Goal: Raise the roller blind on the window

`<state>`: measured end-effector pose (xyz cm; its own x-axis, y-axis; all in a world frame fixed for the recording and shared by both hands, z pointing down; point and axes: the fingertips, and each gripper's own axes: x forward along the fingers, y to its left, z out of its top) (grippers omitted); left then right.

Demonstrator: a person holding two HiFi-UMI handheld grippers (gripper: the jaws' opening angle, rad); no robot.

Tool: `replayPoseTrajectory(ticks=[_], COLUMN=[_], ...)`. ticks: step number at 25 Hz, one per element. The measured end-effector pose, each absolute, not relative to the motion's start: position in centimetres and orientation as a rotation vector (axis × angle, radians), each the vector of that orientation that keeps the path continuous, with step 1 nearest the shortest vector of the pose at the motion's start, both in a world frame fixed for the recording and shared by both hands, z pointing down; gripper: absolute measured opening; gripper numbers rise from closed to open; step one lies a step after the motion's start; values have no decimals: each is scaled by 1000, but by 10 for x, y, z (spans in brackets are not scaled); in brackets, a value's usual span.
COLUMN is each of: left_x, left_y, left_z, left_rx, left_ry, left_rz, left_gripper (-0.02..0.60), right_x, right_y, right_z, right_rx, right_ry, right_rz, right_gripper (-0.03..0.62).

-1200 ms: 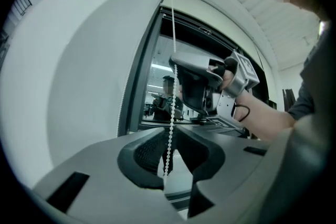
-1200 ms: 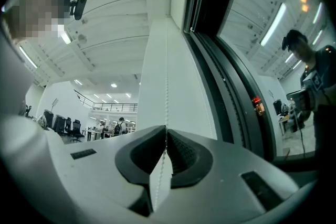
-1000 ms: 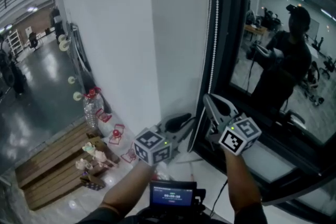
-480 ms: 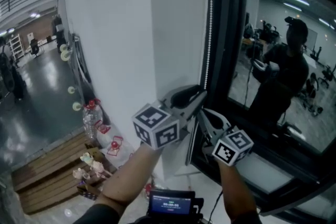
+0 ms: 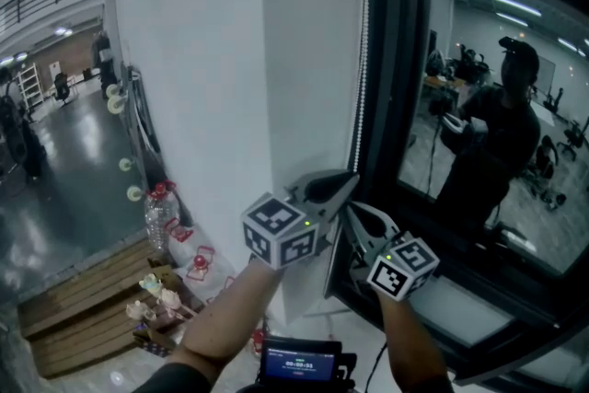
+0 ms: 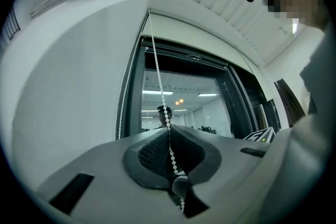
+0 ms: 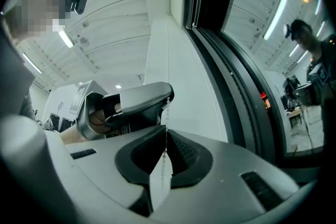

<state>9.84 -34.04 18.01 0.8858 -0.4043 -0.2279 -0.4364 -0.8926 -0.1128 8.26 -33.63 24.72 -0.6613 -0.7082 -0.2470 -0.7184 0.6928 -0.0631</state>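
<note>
A white bead chain (image 5: 362, 60) hangs down the left edge of the dark window frame (image 5: 386, 106). My left gripper (image 5: 343, 185) sits on the chain just above my right gripper (image 5: 353, 213). In the left gripper view the chain (image 6: 159, 86) runs down from the top of the frame into my left gripper (image 6: 169, 132); its jaws have just been closing and now press on the beads. A second strand (image 6: 124, 97) hangs free to the left. In the right gripper view my right gripper (image 7: 166, 134) is shut on the chain (image 7: 166, 118), with the left gripper (image 7: 167, 96) right above it.
A white wall column (image 5: 230, 60) stands left of the window. The glass (image 5: 479, 133) reflects a person. Far below on the left are a wooden pallet (image 5: 83, 299), a water bottle (image 5: 161, 198) and small items. A small screen (image 5: 299, 362) sits at the bottom edge.
My left gripper has risen from below and left of the right gripper to just above it, and its jaws have closed on the chain. The right gripper has stayed put.
</note>
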Motion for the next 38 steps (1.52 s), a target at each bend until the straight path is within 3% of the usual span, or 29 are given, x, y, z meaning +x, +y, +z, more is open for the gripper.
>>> replayPoseTrajectory(ticks=[38], left_x=[93], left_y=[-328], left_z=[256], left_rx=[-2930], left_ry=[724], left_rz=[208], left_gripper=[2], right_x=[75], right_y=[-328], right_z=[318], right_rx=[-1224], right_ry=[2723], right_rz=[-107], right_gripper=[8])
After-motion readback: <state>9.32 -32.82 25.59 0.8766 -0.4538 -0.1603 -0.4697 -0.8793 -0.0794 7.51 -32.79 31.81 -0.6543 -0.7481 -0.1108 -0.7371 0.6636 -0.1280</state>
